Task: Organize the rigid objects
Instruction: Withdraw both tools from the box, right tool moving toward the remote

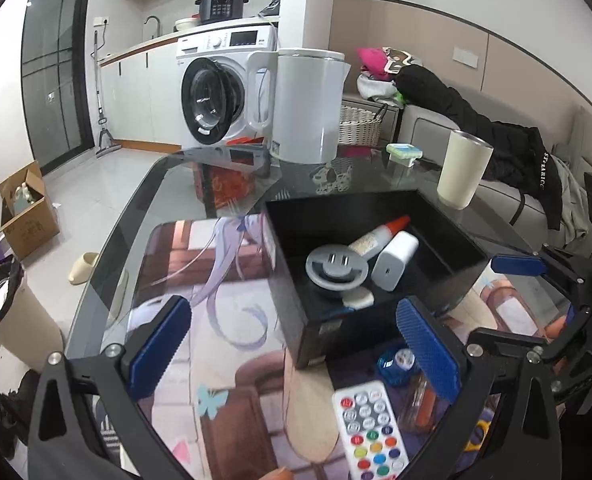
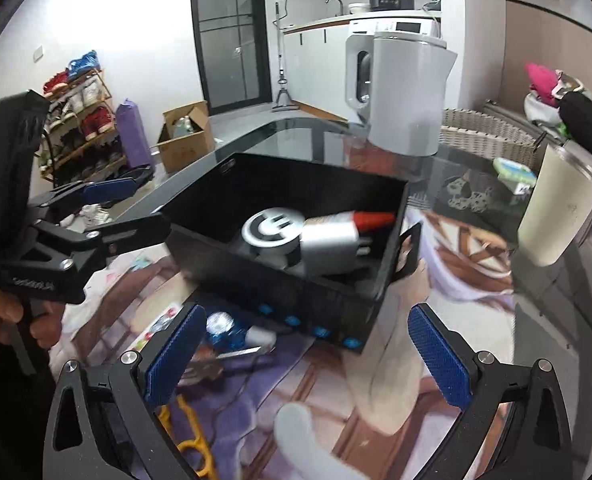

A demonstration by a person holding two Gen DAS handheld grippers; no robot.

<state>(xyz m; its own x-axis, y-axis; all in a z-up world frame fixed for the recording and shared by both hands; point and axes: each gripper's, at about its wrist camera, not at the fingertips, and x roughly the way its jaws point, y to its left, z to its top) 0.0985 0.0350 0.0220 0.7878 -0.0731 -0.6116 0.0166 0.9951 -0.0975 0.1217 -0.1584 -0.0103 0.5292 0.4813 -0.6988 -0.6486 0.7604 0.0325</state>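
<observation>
A black open box (image 1: 308,332) stands on the printed mat on a glass table; it also shows in the right wrist view (image 2: 256,284). Inside lie a grey round plug adapter (image 1: 336,270), a white charger (image 1: 394,260), a glue bottle with a red tip (image 1: 380,234) and a small white piece (image 1: 358,299). My left gripper (image 1: 296,344) is open and empty, just in front of the box. My right gripper (image 2: 308,356) is open and empty, near the box's front wall. A white remote (image 1: 372,436), a blue item (image 1: 396,364) and yellow scissors (image 2: 188,432) lie on the mat.
A white kettle (image 1: 308,104), a cream tumbler (image 1: 462,168) and a green-topped packet (image 1: 404,152) stand on the table beyond the box. A sofa with clothes (image 1: 496,132) is at the right. A washing machine (image 1: 216,92) and cardboard box (image 1: 24,208) are beyond the table.
</observation>
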